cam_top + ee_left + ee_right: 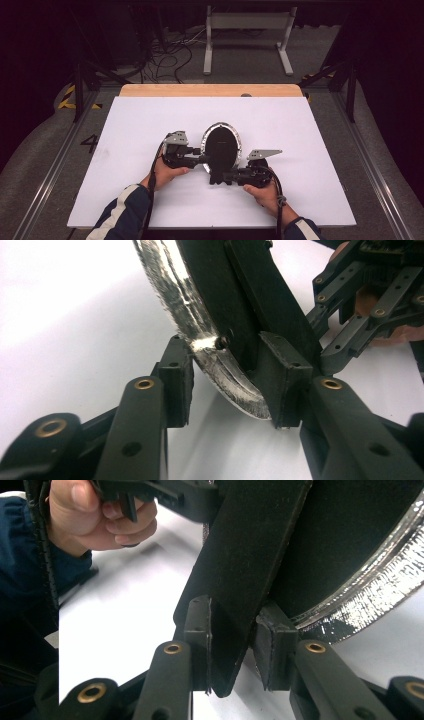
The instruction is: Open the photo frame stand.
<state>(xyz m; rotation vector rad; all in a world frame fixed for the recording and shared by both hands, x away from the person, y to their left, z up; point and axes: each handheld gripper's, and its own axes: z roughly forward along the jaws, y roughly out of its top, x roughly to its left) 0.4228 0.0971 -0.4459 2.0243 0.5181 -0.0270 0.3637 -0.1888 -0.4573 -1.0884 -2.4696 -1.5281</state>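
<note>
An oval frame (221, 145) with a silver rim and a black back lies in the middle of the white sheet. My left gripper (205, 160) reaches in from the left. In the left gripper view (230, 385) one pad rests on the silver rim (170, 285) and the other on the black back, so it is shut on the frame's edge. My right gripper (222, 176) comes in from the lower right. In the right gripper view (232, 640) its pads clamp the frame's flat black stand strut (245, 570), which sticks out from the back.
The white sheet (150, 125) covers a wooden table whose far edge (210, 90) shows bare. Beyond it stand a white metal stand (247, 35) and loose cables (170, 60) on the floor. The person's other hand (85, 515) is close by in the right gripper view.
</note>
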